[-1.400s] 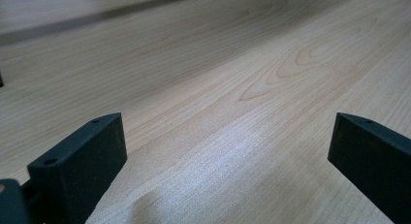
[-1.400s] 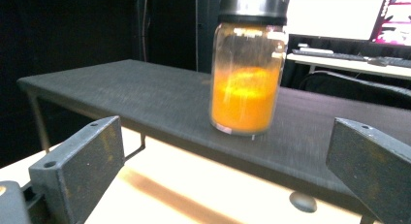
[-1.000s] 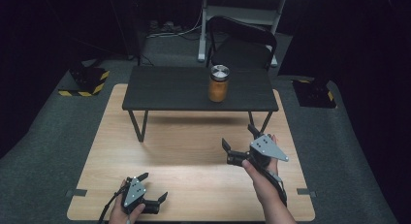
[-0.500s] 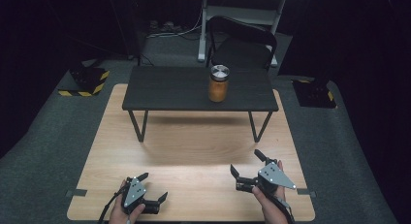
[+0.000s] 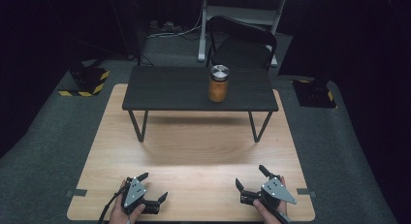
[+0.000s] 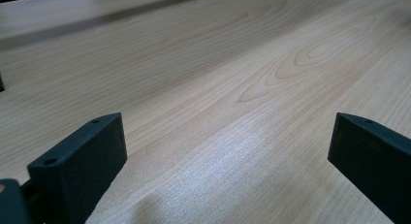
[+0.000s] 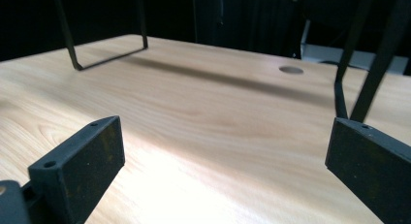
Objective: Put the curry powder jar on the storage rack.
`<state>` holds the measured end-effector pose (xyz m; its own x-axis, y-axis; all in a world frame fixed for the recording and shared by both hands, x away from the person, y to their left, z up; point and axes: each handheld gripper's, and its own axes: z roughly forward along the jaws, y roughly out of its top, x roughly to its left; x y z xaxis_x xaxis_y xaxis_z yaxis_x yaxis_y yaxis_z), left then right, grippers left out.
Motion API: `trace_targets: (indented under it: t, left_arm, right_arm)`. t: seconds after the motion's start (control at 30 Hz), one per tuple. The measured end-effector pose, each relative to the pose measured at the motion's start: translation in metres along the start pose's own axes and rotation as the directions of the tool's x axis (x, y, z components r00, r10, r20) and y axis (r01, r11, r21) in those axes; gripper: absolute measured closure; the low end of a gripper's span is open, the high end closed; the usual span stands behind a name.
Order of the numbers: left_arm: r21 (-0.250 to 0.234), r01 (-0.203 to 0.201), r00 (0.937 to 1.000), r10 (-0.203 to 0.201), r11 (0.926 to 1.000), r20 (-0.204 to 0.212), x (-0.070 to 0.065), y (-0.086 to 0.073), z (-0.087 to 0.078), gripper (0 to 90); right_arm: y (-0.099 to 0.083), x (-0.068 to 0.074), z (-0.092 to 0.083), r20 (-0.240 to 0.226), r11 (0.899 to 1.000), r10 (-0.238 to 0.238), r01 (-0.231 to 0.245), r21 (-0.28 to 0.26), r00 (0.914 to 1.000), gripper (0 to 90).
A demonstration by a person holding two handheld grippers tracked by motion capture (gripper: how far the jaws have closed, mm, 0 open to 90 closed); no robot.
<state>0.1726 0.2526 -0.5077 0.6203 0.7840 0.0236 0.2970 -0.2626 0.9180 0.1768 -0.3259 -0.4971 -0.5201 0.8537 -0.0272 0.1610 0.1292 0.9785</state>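
This looks like a lab or test studio set up for recording. A pale wooden platform (image 5: 194,156) lies on grey carpet (image 5: 48,175), and all around it hang dark curtains (image 5: 58,30). Beyond the platform's far corners sit floor weights with yellow-and-black hazard stripes (image 5: 89,80), and behind it stand a black chair (image 5: 241,48) and a white desk frame (image 5: 242,13).

board (image 5: 194,156): pale wood grain, smooth, soft sheen | low table (image 5: 169,88): matt black top, thin metal legs | jar (image 5: 218,84): shiny metal lid | floor (image 5: 48,151): rough grey carpet
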Motion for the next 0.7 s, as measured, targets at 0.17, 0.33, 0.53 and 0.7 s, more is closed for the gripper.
trace_targets:
  t: [0.17, 0.33, 0.53, 0.7]
  left_arm:
    - [0.001, 0.002, 1.0000, -0.002, 1.0000, 0.002, 0.000, 0.000, 0.000, 0.5]
    - [-0.001, 0.000, 1.0000, 0.000, 1.0000, 0.001, 0.000, 0.000, 0.000, 0.5]
    - [0.000, -0.004, 1.0000, 0.004, 1.0000, 0.006, 0.000, 0.000, 0.001, 0.5]
    - [-0.005, -0.008, 1.0000, 0.008, 1.0000, 0.005, -0.001, -0.001, 0.000, 0.5]
  right_arm:
    - [-0.010, 0.000, -0.002, 0.019, 1.000, -0.001, 0.001, 0.031, 0.9998, 0.3]
    - [-0.021, 0.000, -0.005, 0.023, 0.998, 0.008, -0.010, 0.066, 0.9997, 0.3]
    - [-0.023, 0.003, -0.004, 0.039, 0.997, 0.002, -0.005, 0.082, 0.9992, 0.3]
    - [-0.021, 0.003, -0.002, 0.042, 0.996, 0.012, -0.016, 0.093, 0.9991, 0.3]
